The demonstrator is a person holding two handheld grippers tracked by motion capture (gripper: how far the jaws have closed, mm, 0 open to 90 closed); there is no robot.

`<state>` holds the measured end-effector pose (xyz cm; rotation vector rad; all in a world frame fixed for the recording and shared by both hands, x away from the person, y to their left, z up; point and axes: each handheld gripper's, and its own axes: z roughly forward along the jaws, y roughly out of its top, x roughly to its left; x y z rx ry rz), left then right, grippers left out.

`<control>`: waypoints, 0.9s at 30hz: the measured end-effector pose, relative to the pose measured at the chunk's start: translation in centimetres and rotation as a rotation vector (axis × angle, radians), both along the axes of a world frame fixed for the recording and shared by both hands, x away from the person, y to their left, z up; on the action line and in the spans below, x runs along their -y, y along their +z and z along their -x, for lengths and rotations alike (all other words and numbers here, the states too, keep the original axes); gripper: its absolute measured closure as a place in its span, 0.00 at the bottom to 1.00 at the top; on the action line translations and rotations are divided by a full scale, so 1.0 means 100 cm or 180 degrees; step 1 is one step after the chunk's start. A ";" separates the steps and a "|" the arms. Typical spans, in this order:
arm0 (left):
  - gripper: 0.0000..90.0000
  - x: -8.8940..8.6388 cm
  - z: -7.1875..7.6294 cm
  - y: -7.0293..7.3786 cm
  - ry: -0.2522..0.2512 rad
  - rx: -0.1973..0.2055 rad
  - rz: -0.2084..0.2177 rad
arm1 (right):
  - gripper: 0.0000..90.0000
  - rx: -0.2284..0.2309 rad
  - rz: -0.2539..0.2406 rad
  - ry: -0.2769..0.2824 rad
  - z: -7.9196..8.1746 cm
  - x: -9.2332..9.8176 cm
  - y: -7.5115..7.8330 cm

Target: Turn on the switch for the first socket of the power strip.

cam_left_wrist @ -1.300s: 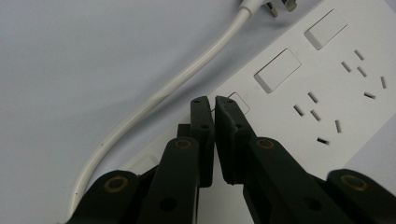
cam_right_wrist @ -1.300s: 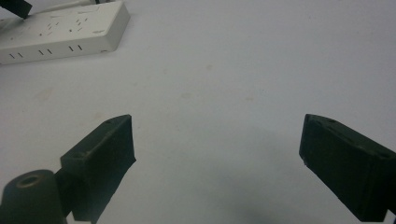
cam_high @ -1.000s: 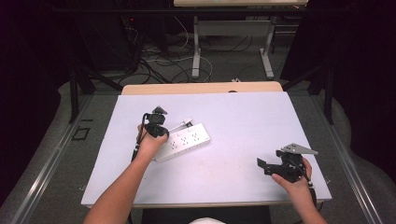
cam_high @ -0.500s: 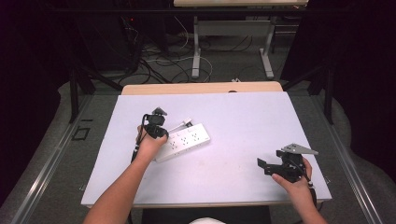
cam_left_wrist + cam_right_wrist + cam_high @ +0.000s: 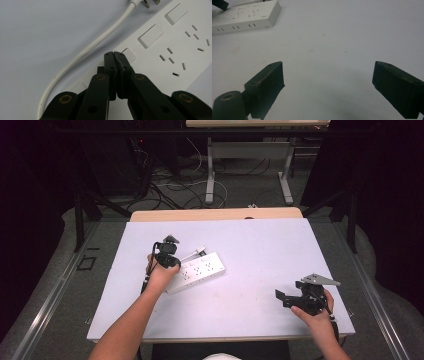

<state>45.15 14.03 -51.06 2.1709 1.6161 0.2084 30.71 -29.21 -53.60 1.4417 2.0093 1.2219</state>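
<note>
The left gripper [image 5: 114, 53] has its jaws pressed together, tips on a white plastic power strip [image 5: 196, 271] left of centre on the pale tabletop [image 5: 260, 250]. The right gripper [image 5: 290, 297], jaws wide, sits lower right. Beyond, grey floor with tangled cables [image 5: 165, 185].

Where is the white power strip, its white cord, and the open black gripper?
white power strip [image 5: 200, 272]: high view, its top face.
white cord [image 5: 100, 41]: left gripper view, mid-length.
open black gripper [image 5: 328, 86]: right gripper view, midway between its tips.
</note>
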 end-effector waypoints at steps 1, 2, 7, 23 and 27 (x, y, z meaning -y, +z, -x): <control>0.98 0.000 0.000 0.000 0.0000 0.0006 0.0005 | 0.11 -0.0005 -0.0005 -0.0004 0.000 0.000 0.000; 0.98 0.000 0.000 0.000 0.0000 0.0011 0.0006 | 0.11 0.0012 -0.0005 -0.0031 0.000 -0.001 0.000; 0.95 0.000 0.001 0.001 0.0001 0.0037 0.0008 | 0.11 -0.0018 -0.0012 -0.0013 0.000 0.000 0.000; 0.80 0.001 0.001 0.006 -0.0014 0.0146 0.0042 | 0.11 -0.0013 -0.0006 0.0000 0.000 0.000 -0.001; 0.73 0.002 0.001 0.008 -0.0042 0.0166 0.0070 | 0.11 -0.0021 -0.0019 0.0000 0.000 0.001 -0.001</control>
